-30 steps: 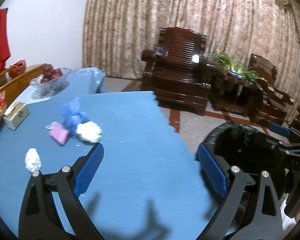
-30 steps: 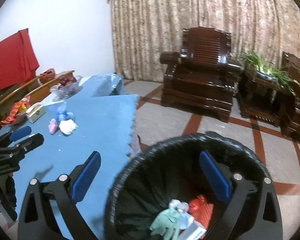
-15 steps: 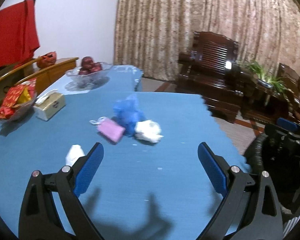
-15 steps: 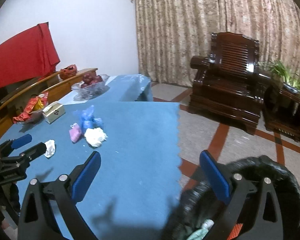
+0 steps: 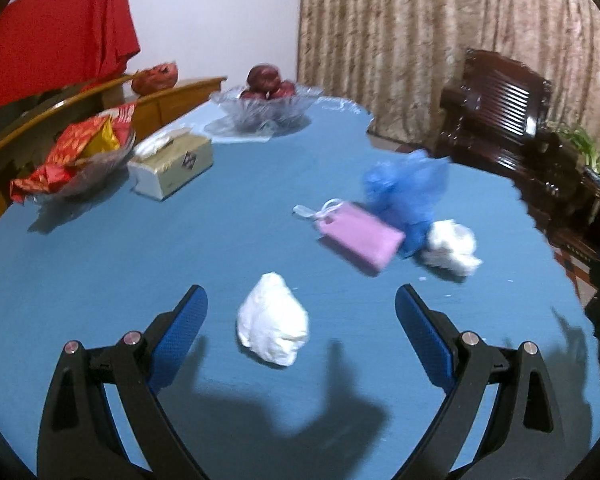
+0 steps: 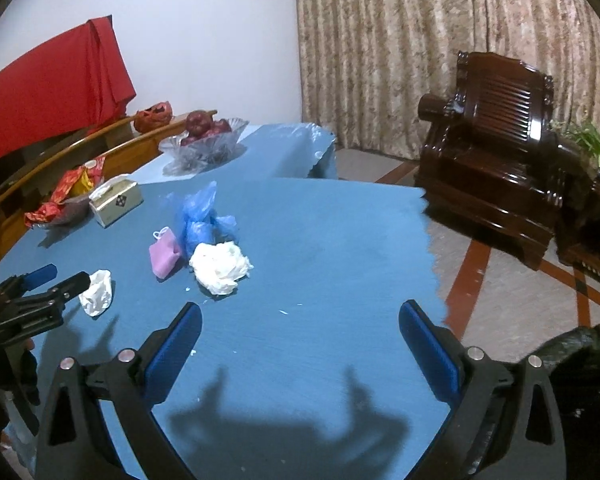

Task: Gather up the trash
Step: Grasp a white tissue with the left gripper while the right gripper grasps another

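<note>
**Both grippers spread over the blue counter, trash ahead**

My left gripper (image 5: 300, 320) hangs just above the counter (image 5: 120, 280) with its fingers (image 5: 182, 330) spread wide, holding nothing. A small white paper wad (image 5: 274, 330) lies on the counter between them, touching neither finger. Beyond it, toward the counter's right edge, I see a pink pouch (image 5: 358, 238) with a white loop, a crumpled blue plastic bag (image 5: 408, 188) touching it, and a larger white crumpled paper (image 5: 452, 248) just beside the bag.

My right gripper (image 6: 300, 336) is also spread and empty, above bare counter near the near edge. From this view the larger paper sits ahead of its left finger (image 6: 176, 350), and the left gripper reaches in from the left around the small wad.

Along the far left edge I see a tissue box (image 5: 172, 168), a glass dish of red wrappers (image 5: 76, 156) and a glass bowl of apples (image 5: 266, 102). The black-lined bin's rim (image 6: 580, 356) shows off the counter's right edge, on the floor
</note>
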The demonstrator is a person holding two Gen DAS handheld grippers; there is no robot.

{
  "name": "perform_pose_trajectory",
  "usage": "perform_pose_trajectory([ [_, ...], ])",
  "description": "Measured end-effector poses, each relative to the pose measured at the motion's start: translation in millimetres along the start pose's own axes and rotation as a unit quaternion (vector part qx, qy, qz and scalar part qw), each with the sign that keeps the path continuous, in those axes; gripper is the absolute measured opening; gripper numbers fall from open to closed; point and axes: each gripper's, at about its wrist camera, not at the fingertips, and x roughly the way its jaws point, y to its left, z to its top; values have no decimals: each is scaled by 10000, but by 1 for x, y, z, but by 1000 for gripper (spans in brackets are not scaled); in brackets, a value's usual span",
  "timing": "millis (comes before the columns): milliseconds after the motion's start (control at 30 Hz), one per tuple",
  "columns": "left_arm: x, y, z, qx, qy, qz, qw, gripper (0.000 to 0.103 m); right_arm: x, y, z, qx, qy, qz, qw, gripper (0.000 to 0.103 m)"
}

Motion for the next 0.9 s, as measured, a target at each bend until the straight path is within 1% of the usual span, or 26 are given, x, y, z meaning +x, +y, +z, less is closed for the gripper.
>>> perform_pose_trajectory([
  [100,14,9,-1,-96,191,41,9998,91,17,9,-1,-44,101,60,9999,97],
  [167,20,11,-4,-113,297,16,9995,83,24,13,0,-74,141,88,9998,97],
  [333,39,14,-8,-161,595,-83,9981,75,43,21,3,-111,211,179,9996,97],
  [400,45,15,-10,-205,713,-135,9972,69,49,24,5,-130,240,225,9994,97],
  [433,47,15,-10,-213,750,-157,9968,64,51,26,6,-148,243,237,9993,97],
  [500,50,16,-12,-226,787,-130,9966,60,56,30,8,-191,250,266,9991,97],
  [533,51,17,-11,-264,778,-159,9965,52,59,32,9,-216,256,289,9990,97],
  [567,51,20,-10,-309,768,-203,9964,42,61,34,10,-233,261,302,9989,97],
  [667,51,23,-7,-342,756,-236,9963,39,68,39,13,-265,273,349,9987,97],
  [900,40,18,5,-343,458,-260,9980,37,91,52,22,-270,340,427,9981,97],
])
